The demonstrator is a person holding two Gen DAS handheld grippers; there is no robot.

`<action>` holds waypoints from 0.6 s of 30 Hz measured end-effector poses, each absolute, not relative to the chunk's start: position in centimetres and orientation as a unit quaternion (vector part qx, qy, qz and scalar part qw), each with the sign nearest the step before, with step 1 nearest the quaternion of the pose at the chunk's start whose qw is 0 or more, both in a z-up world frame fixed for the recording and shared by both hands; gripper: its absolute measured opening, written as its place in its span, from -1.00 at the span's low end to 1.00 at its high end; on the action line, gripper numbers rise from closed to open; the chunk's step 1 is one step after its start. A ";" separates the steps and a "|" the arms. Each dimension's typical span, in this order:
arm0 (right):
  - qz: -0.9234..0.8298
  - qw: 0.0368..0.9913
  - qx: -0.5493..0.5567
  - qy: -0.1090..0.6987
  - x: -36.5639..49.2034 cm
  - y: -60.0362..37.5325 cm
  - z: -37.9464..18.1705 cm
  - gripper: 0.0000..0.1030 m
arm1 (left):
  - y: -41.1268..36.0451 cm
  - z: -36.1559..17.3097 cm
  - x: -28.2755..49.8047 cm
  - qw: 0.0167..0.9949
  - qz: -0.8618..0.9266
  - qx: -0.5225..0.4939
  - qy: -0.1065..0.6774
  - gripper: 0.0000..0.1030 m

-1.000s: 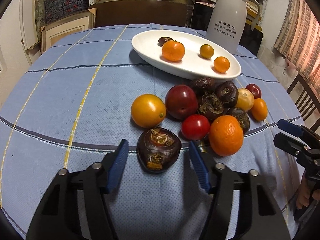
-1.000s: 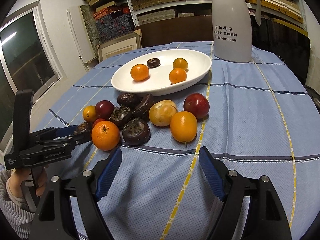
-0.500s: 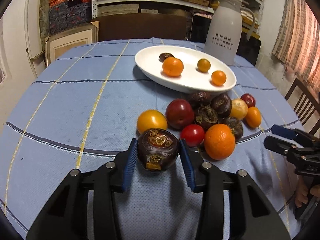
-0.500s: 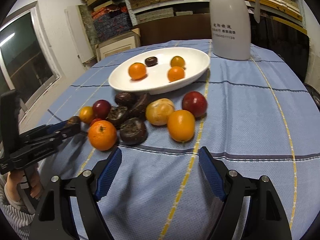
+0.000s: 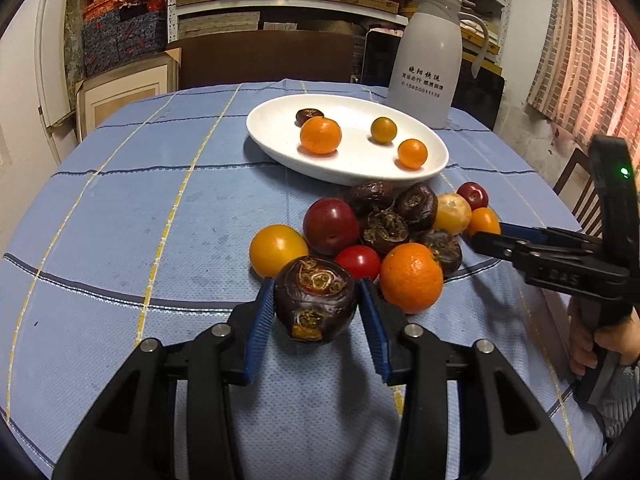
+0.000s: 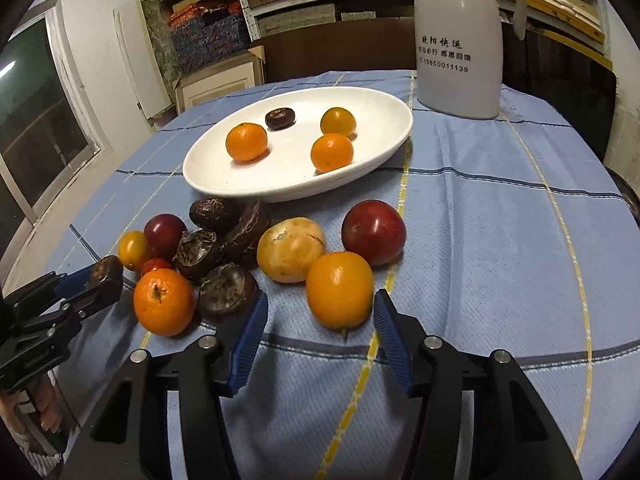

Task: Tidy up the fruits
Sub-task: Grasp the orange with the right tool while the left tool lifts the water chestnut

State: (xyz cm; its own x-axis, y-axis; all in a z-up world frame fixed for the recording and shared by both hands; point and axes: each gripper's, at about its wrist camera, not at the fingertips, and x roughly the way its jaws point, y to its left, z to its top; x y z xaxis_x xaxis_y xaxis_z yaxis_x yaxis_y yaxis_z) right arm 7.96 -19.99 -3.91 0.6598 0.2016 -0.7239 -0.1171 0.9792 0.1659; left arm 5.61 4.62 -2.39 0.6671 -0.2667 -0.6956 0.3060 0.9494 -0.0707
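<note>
Since the earlier frame, the left gripper (image 5: 316, 312) has closed and now pinches the dark water chestnut (image 5: 315, 305), raised just off the blue-clothed surface (image 5: 120, 208). Right gripper (image 6: 318, 320), its jaws just narrowing, straddles an orange fruit (image 6: 340, 290) beside the pile, pads apart from it.

Round table's blue checked cloth (image 6: 500, 240) under white plate (image 6: 376, 104), white jug (image 6: 458, 36), loose fruit pile (image 6: 280, 256).

Woven matt blue tablecloth (image 6: 500, 240); glossy white ceramic-looking plate (image 6: 224, 184); smooth matt plastic-looking jug (image 5: 428, 64); dark water chestnut (image 5: 316, 306) rough, flaky-skinned; red plum (image 6: 374, 232) smooth, shiny; orange fruit (image 6: 340, 290) finely dimpled, semi-gloss.
</note>
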 end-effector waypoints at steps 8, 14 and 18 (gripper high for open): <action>0.090 0.903 0.078 0.413 8.8 -20.9 -4.5 -0.30 | 3.8 -1.7 4.6 0.922 -0.151 0.053 0.352 -0.20; 0.098 0.907 0.074 0.403 8.1 -20.6 -4.2 -0.30 | 3.6 -0.9 3.4 0.936 -0.136 0.069 0.318 -0.20; 0.101 0.911 0.074 0.392 7.3 -20.6 -3.9 -0.30 | 3.8 -0.4 2.9 0.942 -0.123 0.076 0.302 -0.20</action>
State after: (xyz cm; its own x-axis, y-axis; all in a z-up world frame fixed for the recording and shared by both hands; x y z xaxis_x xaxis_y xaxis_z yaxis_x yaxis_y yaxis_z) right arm 7.34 -20.57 -3.90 0.6722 0.2421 -0.6997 -0.1262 0.9686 0.2140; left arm 2.87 3.79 -0.41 0.7880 -0.1859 -0.5870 0.2771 0.9584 0.0684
